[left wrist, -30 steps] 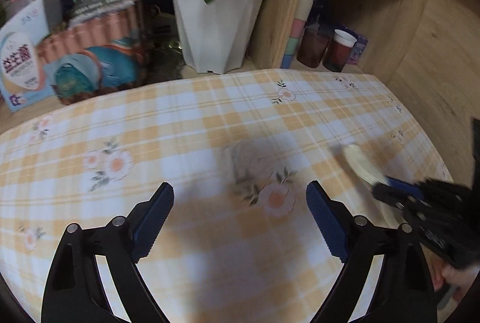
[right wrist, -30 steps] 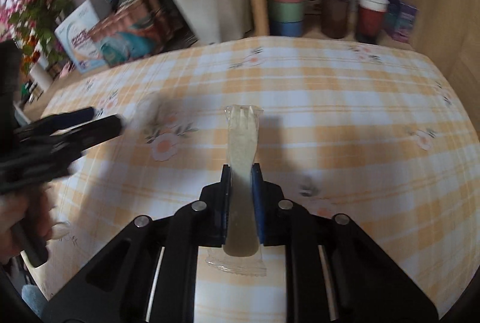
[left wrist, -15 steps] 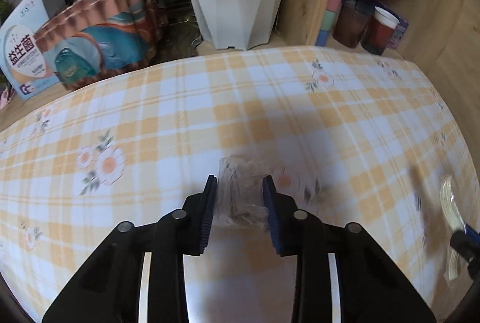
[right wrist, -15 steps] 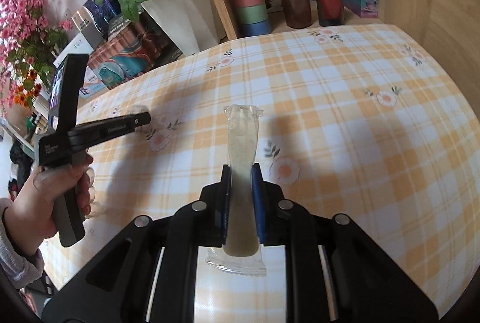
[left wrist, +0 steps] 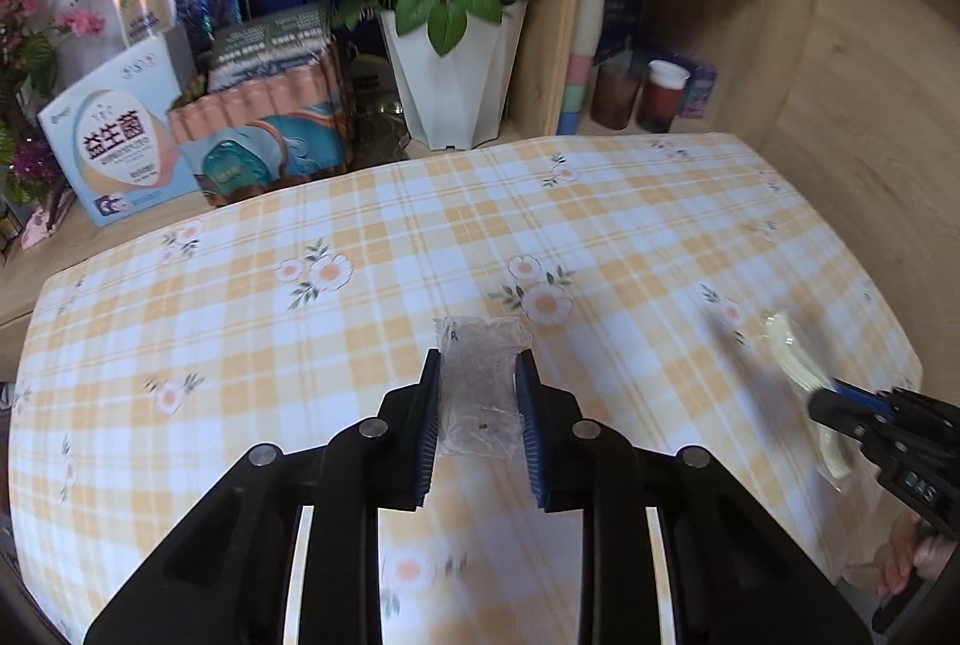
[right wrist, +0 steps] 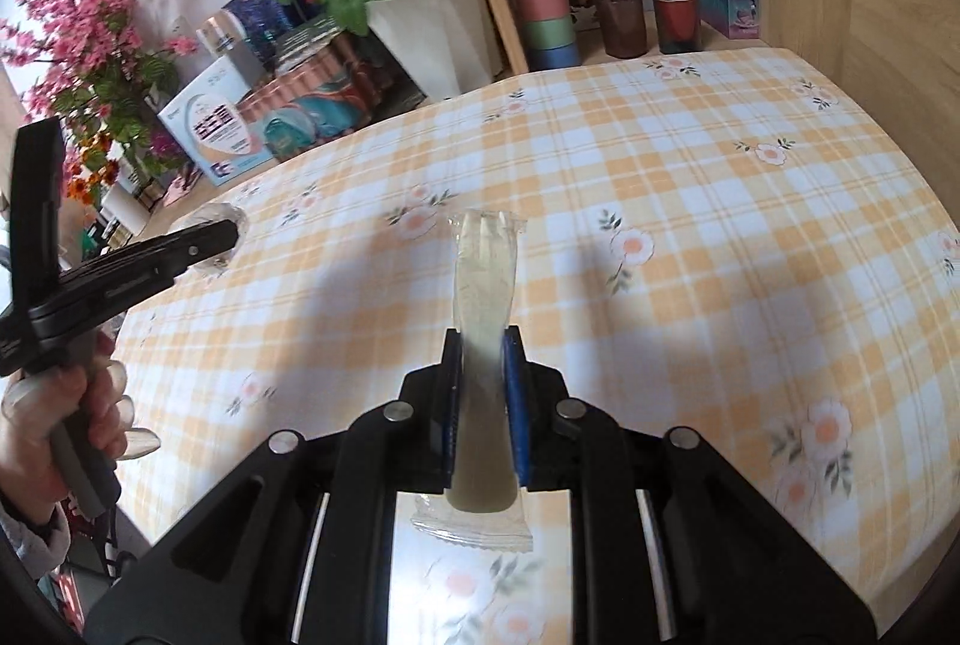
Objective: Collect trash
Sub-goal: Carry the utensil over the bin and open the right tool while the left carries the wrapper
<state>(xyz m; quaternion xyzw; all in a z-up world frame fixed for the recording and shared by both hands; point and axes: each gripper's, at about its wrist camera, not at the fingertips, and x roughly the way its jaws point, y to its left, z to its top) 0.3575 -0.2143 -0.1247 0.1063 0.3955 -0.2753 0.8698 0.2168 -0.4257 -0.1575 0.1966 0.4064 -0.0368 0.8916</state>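
Left tool (left wrist: 477,393) clamped on clear wrapper (left wrist: 480,381), right tool (right wrist: 483,381) pinching wrapped fork (right wrist: 485,285), both above table (right wrist: 720,201); slick film could slip free.

A yellow-checked floral cloth (left wrist: 372,249) covers the desk. Behind it stand a white pot of red roses (left wrist: 453,81), a blue-and-white box (left wrist: 117,147), stacked pastel cups (right wrist: 543,15) and two dark drinks (right wrist: 651,21).
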